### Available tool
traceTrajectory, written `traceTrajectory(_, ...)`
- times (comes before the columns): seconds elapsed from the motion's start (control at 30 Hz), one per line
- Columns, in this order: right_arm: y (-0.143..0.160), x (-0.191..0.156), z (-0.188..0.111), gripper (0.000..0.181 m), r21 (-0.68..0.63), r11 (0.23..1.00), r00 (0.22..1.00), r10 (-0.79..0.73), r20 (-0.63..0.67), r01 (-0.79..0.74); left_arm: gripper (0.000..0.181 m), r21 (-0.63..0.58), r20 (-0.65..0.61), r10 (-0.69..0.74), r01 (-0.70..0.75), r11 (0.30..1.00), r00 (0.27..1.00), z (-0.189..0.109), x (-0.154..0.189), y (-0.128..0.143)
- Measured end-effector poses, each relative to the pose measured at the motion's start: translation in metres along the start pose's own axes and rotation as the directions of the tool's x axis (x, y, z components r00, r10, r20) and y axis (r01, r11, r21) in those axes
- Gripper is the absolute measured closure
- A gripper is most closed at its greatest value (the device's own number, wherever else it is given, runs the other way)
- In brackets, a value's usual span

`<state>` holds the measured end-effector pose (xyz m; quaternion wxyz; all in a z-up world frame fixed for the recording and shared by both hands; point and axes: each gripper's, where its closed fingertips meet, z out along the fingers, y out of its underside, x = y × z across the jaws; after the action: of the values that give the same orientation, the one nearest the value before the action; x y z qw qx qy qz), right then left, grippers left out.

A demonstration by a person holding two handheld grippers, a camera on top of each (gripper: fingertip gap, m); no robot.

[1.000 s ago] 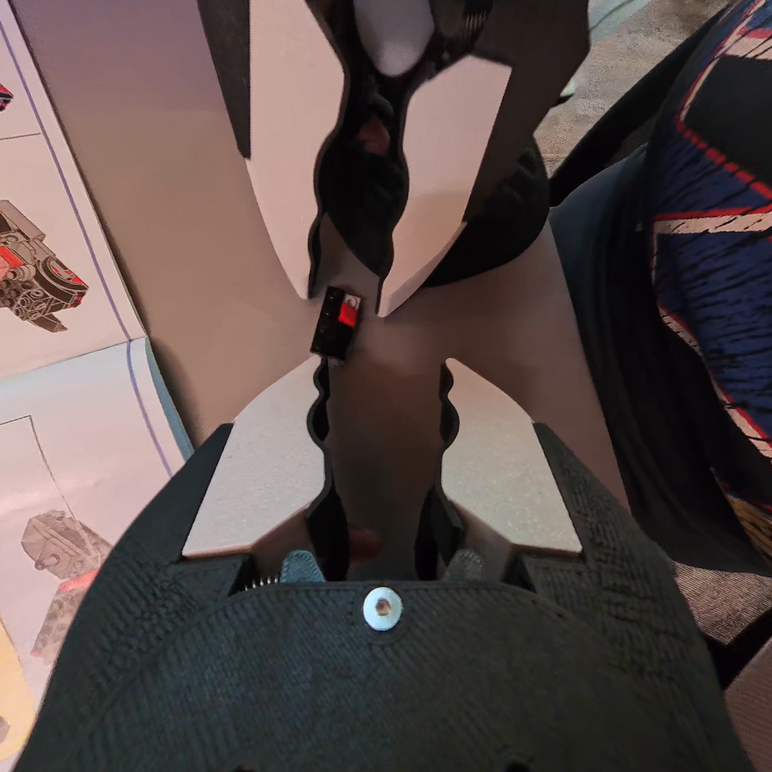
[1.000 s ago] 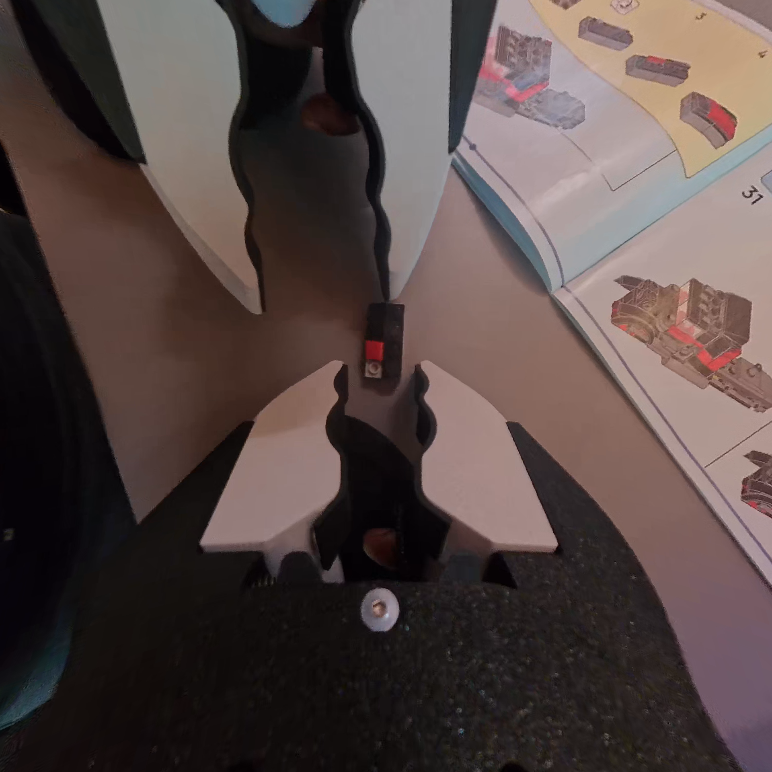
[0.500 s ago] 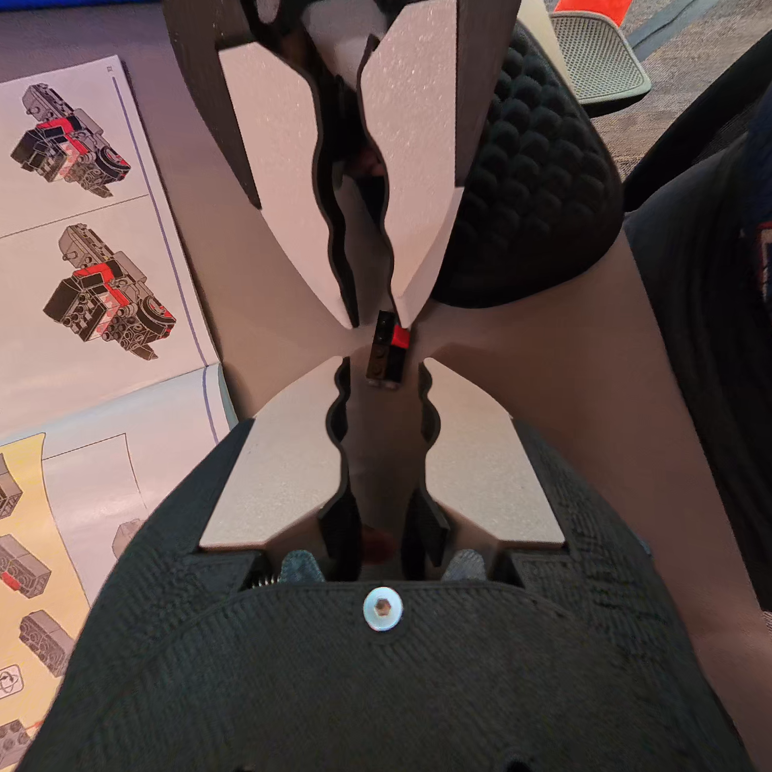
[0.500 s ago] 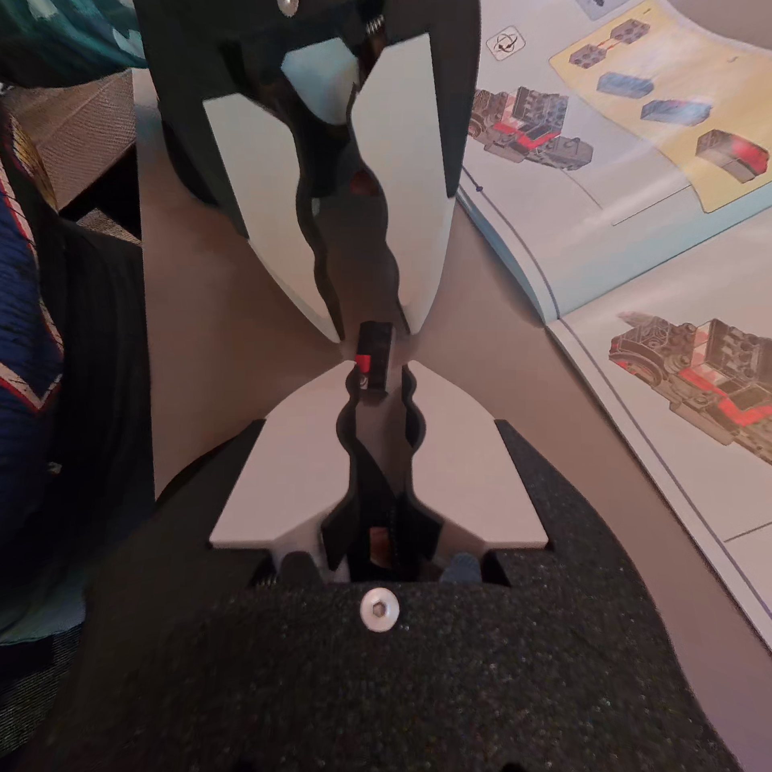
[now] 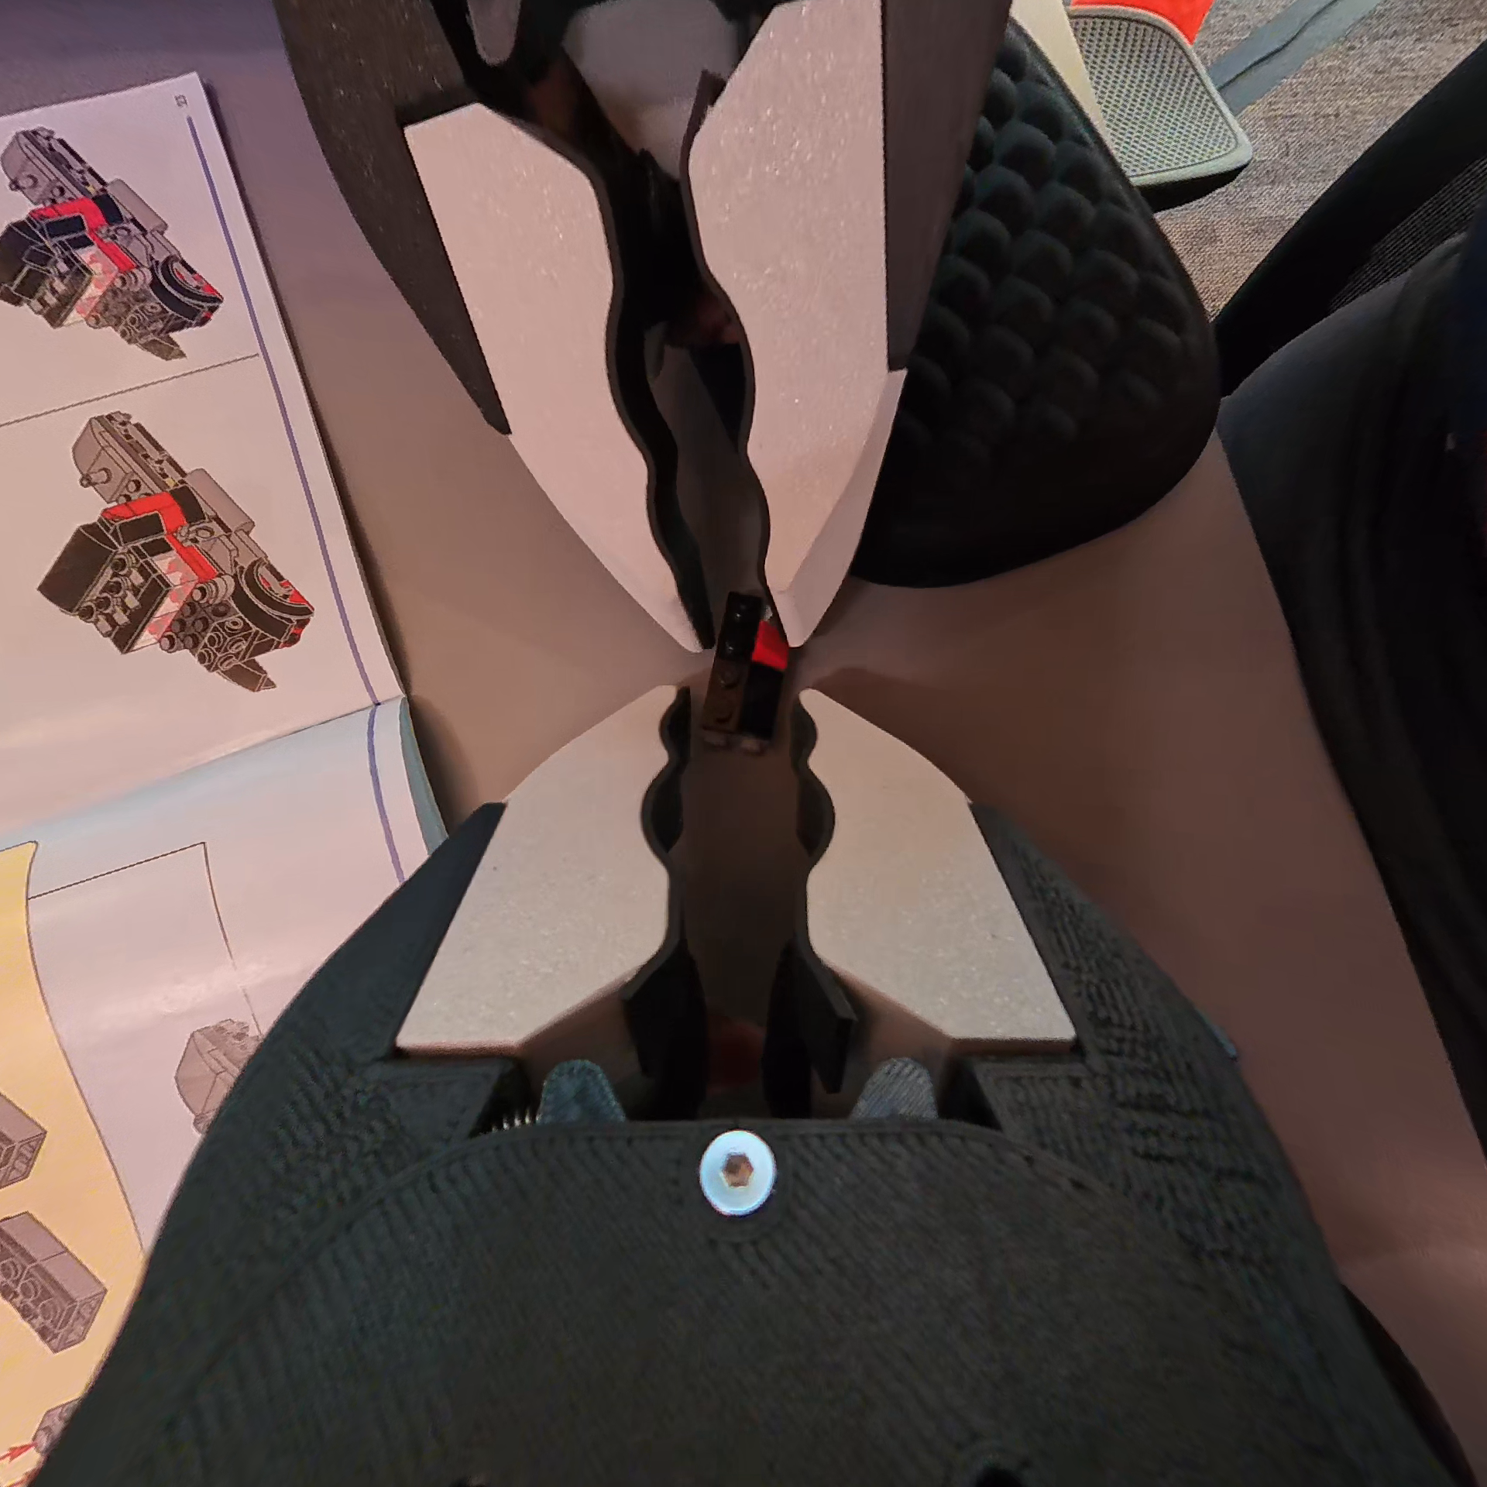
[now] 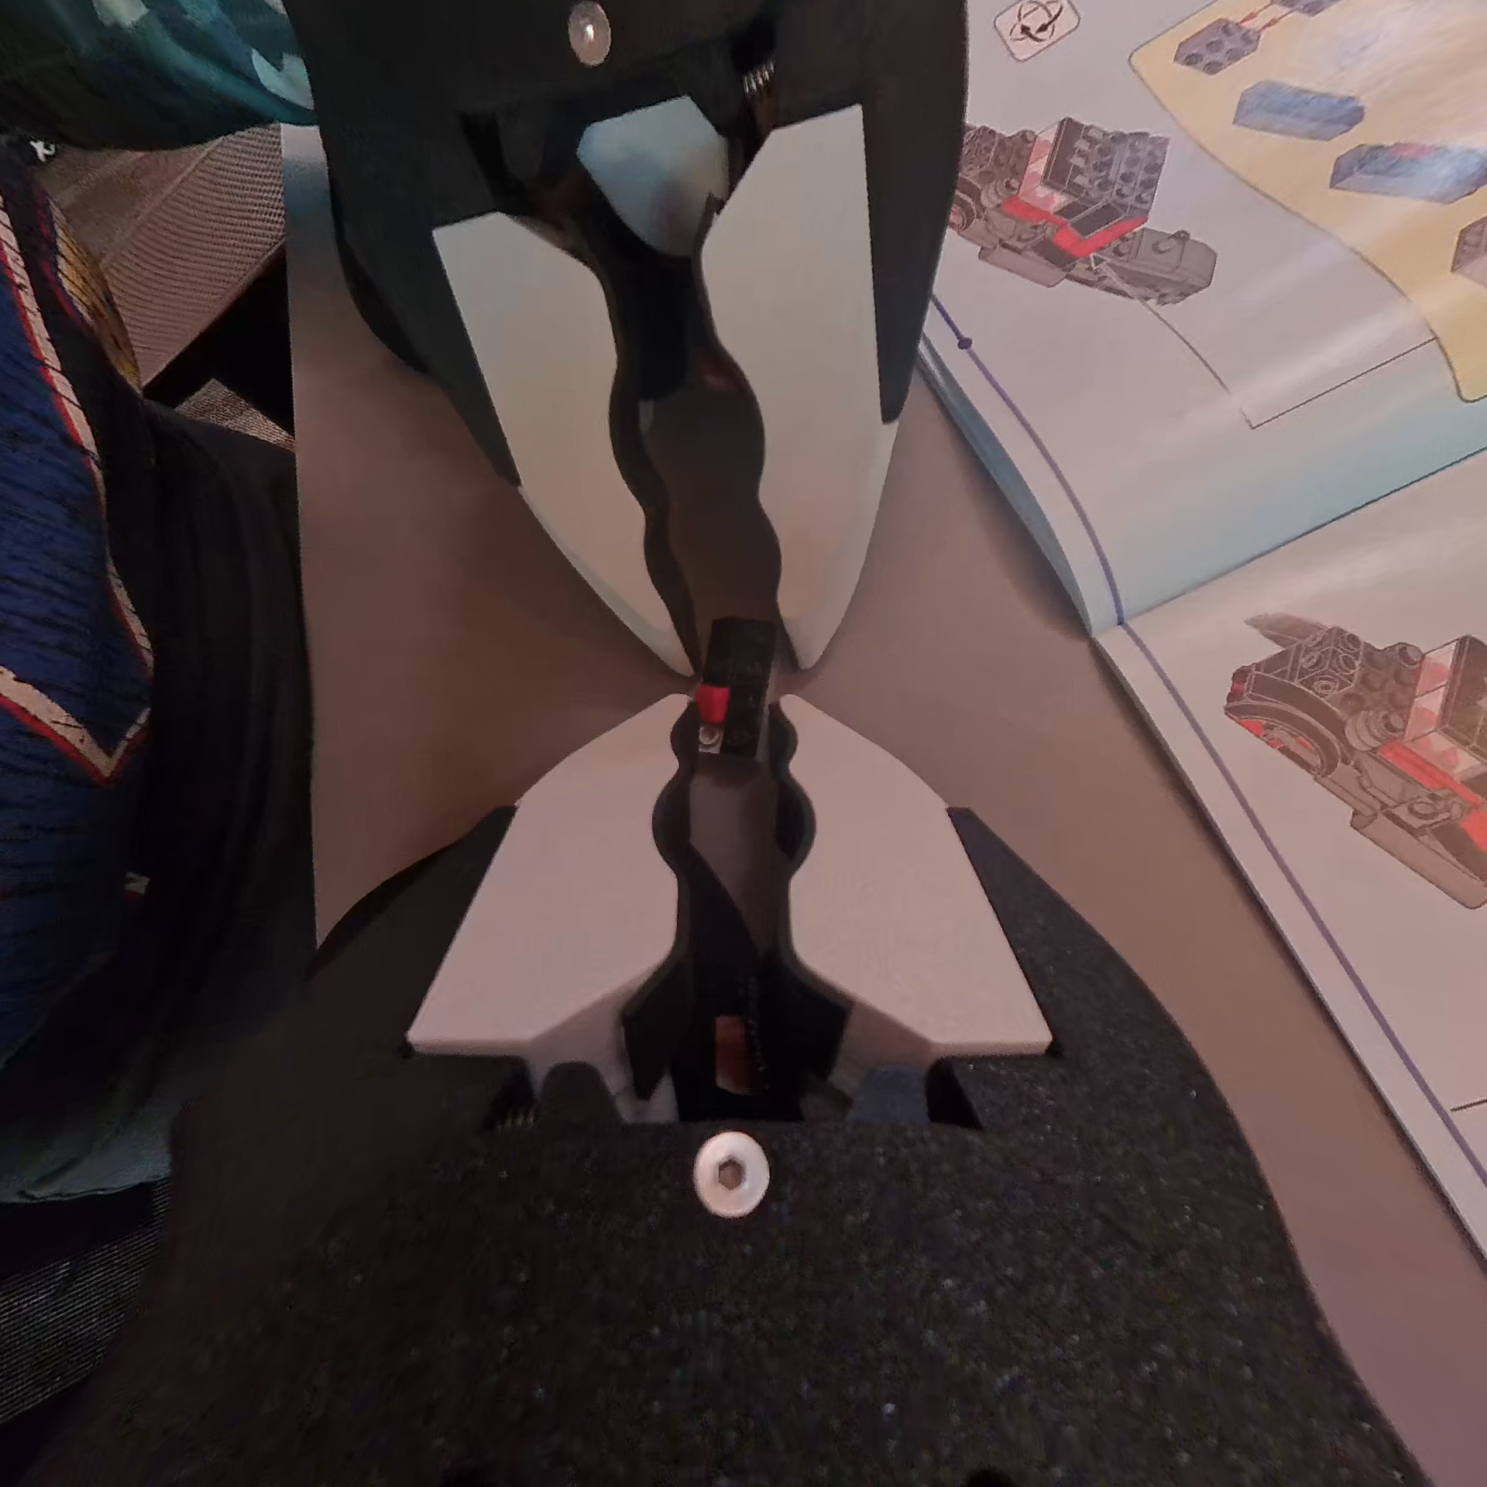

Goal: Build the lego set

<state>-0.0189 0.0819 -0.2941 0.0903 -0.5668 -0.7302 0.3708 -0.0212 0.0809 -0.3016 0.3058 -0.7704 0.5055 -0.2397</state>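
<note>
In the left wrist view, the left hand-held gripper is facing the right hand-held gripper tip to tip above the grey surface; the right one is pinching a small black-and-red lego piece, whose near end is sitting between the left one's parted tips. An instruction booklet is lying at left.

In the right wrist view, the right hand-held gripper is clamping the lego piece, while the left hand-held gripper is flanking its far end; whether it is gripping, I cannot tell.

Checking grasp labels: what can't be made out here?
- Whether the left gripper grips the lego piece: both views, jaws crowd it.
- Piece's studs and joints: too small, dim, both views.
- Instruction booklet: cut off by frame edges, both views.
</note>
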Motion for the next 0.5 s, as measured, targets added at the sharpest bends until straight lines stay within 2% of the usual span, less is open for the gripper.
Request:
traceTrajectory(0.33, 0.0, -0.0001, 0.0007, 0.166, -0.025, 1.0, 1.0, 0.007, 0.013, -0.006, 0.163, 0.008, -0.014, -0.013, 0.013, 1.0, 1.0, 0.0011, 0.0006, -0.0005)
traceTrajectory(0.5, 0.001, -0.0005, 0.0006, 0.166, -0.079, 0.997, 1.0, 0.01, 0.021, -0.008, 0.163, 0.014, -0.022, -0.012, 0.013, 1.0, 1.0, 0.0015, 0.0014, -0.0008)
